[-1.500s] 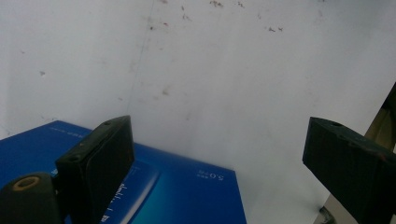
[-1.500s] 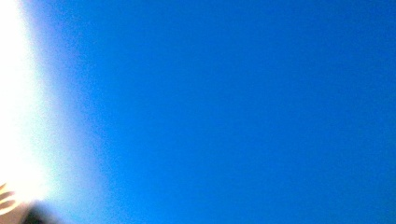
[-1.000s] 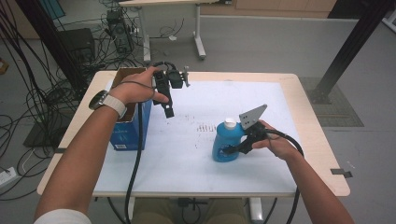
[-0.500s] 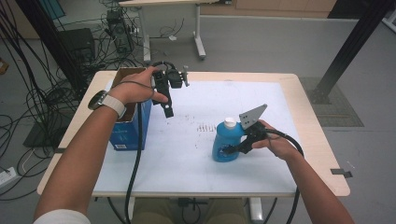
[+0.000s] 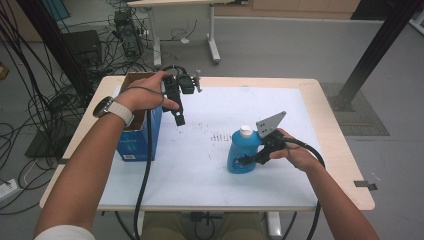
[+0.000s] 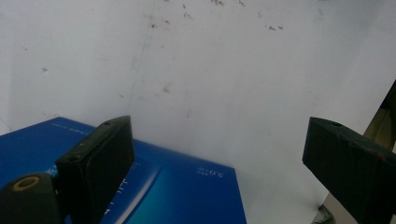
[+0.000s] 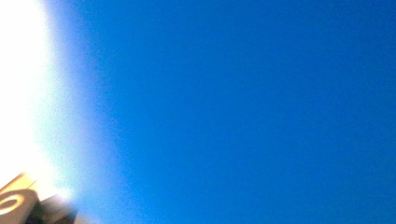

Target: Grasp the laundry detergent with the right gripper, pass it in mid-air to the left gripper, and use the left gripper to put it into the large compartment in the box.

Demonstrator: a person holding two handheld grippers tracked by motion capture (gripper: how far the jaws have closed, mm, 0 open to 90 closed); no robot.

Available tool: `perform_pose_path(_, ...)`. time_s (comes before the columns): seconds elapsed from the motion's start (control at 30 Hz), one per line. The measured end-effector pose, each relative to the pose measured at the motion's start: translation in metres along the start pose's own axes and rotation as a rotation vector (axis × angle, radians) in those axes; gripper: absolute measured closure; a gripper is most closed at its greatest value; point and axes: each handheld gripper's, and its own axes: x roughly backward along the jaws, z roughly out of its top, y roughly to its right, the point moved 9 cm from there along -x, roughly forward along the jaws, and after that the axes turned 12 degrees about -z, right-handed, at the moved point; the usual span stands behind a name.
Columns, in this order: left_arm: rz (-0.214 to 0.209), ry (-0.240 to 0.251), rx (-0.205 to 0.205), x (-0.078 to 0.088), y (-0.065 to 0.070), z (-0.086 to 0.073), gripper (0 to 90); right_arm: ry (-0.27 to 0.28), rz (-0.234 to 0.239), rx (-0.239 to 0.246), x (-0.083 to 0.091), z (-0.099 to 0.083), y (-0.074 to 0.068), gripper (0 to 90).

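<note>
The right gripper (image 5: 246, 159) is clamped on the blue bottle (image 5: 240, 152), standing at the table's (image 5: 200, 190) five o'clock. The left gripper (image 5: 179, 119) waits, jaws apart, above the blue box (image 5: 135, 142) at nine o'clock. The bottle is not yet lifted or boxed.

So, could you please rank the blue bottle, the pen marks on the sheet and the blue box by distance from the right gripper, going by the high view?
1. blue bottle, in the right gripper
2. pen marks, mid-sheet
3. blue box, far left

— What's standing there?
— A blue bottle (image 5: 242, 155) with a white cap, upright on the white table cover, right of centre.
— And up close?
— Its blue wall (image 7: 243, 112) is blurred.
</note>
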Motion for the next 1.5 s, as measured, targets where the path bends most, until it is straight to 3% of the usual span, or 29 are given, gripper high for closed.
perform_pose_path(1.5,0.006,0.01,0.007,0.0029,-0.0003,-0.0032,9.4,0.001,-0.004,-0.012,-0.0003,0.0003,0.0005,42.1)
